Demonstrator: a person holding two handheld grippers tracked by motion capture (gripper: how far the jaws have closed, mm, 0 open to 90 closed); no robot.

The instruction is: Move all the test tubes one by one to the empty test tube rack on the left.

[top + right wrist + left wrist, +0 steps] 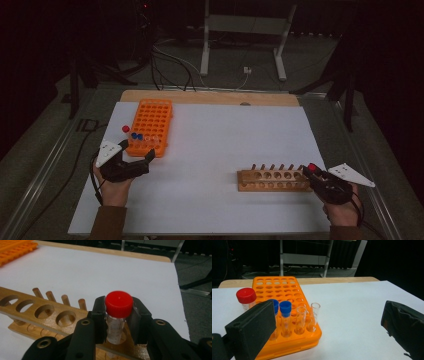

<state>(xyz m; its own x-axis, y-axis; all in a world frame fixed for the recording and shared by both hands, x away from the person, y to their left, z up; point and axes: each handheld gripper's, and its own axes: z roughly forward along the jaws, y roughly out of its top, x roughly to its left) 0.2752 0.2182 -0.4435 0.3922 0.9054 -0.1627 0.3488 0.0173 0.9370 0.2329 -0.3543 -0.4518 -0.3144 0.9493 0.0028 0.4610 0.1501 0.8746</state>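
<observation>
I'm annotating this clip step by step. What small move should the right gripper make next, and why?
Probably lift straight up: the right gripper is shut on the red-capped tube, which stands in the end hole of the wooden rack, and the jaws have just been closing on it. A sideways pull might tip the rack.

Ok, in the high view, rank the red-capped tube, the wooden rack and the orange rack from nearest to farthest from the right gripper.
1. Red-capped tube: between the right gripper's jaws.
2. Wooden rack: just to its left.
3. Orange rack: far across the table, upper left.

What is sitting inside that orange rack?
The orange rack holds two blue-capped tubes and two open clear tubes in its front row. The left gripper's jaw covers the front corner holes.
</observation>
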